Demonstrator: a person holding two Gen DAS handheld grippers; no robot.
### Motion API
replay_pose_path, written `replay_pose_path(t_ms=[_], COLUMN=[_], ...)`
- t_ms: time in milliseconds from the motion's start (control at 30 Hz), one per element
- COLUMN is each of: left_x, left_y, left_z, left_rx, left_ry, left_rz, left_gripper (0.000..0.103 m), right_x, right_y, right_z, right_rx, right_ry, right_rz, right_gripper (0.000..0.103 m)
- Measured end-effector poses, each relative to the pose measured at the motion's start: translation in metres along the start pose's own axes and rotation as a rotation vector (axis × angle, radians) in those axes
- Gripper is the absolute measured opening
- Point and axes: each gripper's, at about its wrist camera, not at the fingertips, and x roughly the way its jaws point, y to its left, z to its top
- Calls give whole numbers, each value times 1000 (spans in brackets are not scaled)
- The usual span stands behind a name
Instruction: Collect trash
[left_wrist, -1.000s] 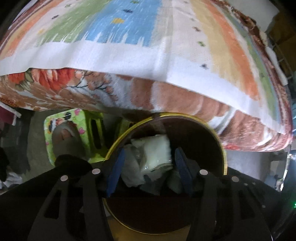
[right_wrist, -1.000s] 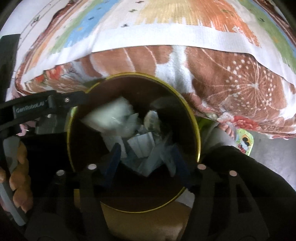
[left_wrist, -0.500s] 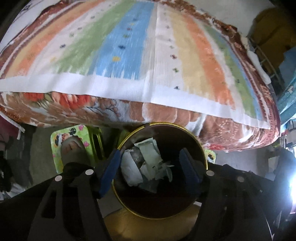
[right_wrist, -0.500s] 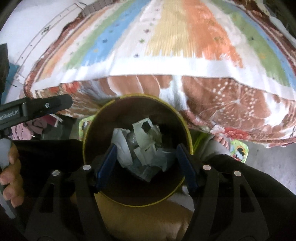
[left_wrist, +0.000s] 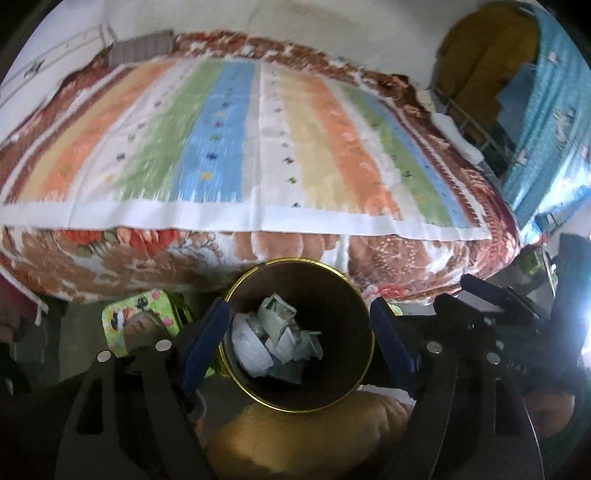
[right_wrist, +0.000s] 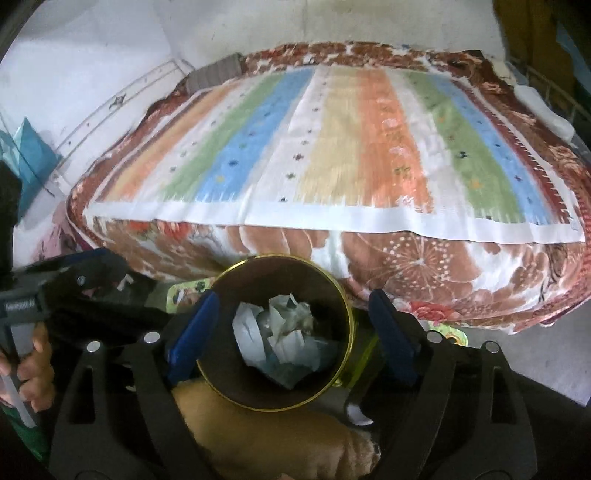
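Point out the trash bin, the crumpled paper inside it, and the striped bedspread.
trash bin (left_wrist: 364, 306), left wrist view, gold rim at right.
crumpled paper (right_wrist: 284, 332), right wrist view, middle of the heap.
striped bedspread (left_wrist: 218, 147), left wrist view, blue stripe.

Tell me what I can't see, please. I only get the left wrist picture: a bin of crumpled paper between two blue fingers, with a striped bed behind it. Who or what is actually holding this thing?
Observer: A person. The right wrist view shows a bare hand wrapped round the handle of the left gripper.
Operator: Is the other gripper carrying any rubbish?
Observer: No. The right gripper is open. Between its fingers I see only the gold-rimmed bin below, with the paper trash inside it.
Operator: Anything else over on that side?
Observer: Something teal, a cloth or bag, against the white wall to the left of the bed.
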Motion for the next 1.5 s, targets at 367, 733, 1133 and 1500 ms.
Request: replay_pose_path(t_ms=[367,733,1133,1500], left_x=[-65,-45,3,1], left_y=[-6,18,-1,1], left_z=[-38,-66,-60,-62], left_rx=[50,42,86,62], left_ry=[-116,-133,-81,-67], left_rz=[4,22,49,38], left_gripper=[93,97,97,97], right_x=[-64,-48,-14,-17], right_y=[21,16,12,11], right_z=[-24,-47,-47,-52], right_rx=[-73,-139,-115,-103], right_ry=[-141,-132,-97,-97], right_rz=[52,-16,34,60], right_gripper=[90,94,94,94])
